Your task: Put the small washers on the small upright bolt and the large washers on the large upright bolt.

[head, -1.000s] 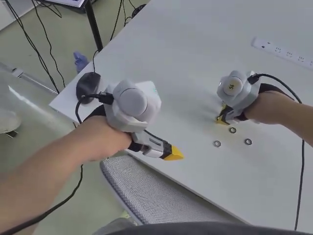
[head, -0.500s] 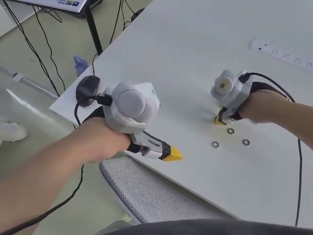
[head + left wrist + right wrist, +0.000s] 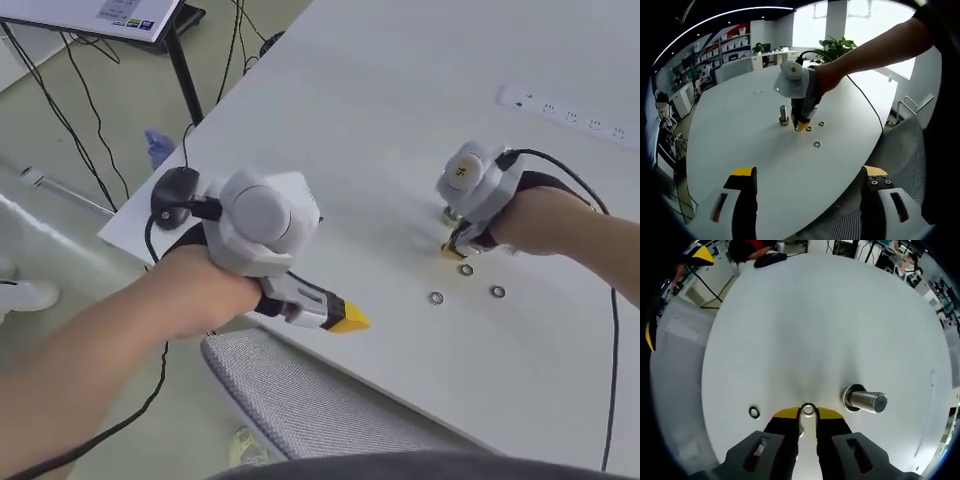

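1. The right gripper (image 3: 808, 415) has its jaws pinched on a washer (image 3: 808, 409), low over the table (image 3: 815, 315).
2. An upright bolt (image 3: 867, 401) stands at 3 o'clock of the tips, and a loose washer (image 3: 754, 412) lies at 9 o'clock.
3. The left gripper (image 3: 809, 172) hovers near the table edge, jaws wide apart.

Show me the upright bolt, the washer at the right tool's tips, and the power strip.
Bolt (image 3: 867, 401), right gripper view, on its shaft.
Washer (image 3: 808, 405), right gripper view, on its far rim.
Power strip (image 3: 570, 114), head view, on its top face.
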The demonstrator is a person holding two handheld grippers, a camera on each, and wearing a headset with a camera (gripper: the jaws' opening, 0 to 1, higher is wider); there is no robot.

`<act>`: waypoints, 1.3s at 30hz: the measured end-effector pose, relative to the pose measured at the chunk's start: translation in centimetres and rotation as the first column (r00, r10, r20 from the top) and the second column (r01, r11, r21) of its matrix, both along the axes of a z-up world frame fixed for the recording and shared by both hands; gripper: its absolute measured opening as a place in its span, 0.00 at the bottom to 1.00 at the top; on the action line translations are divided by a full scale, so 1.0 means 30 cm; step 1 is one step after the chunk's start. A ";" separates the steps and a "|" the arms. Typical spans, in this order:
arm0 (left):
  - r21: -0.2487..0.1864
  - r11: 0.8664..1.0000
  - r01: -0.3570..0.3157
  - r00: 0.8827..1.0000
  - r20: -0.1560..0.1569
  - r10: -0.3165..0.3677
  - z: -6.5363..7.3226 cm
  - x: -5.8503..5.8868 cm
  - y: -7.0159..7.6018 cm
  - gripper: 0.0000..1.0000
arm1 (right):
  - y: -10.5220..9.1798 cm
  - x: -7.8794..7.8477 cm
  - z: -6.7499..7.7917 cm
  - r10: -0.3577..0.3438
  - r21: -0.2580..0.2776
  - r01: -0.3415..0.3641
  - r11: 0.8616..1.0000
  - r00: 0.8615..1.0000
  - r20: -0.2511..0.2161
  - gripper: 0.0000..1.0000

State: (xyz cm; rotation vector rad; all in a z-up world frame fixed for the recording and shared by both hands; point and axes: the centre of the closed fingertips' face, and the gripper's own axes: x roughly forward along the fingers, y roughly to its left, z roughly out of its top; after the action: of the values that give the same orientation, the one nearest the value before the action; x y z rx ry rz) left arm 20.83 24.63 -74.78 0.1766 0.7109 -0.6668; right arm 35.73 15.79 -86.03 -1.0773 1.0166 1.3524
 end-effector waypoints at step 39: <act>0.004 0.999 0.054 0.998 0.020 -0.054 -0.040 0.040 0.016 0.91 | -0.402 0.069 0.148 -0.213 0.020 0.212 0.977 0.975 0.064 0.13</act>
State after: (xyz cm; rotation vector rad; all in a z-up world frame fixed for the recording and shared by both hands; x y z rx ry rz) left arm 22.02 25.12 -75.97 0.2063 0.6903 -0.7148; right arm 37.80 3.72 -81.59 -0.9673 1.0423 1.1421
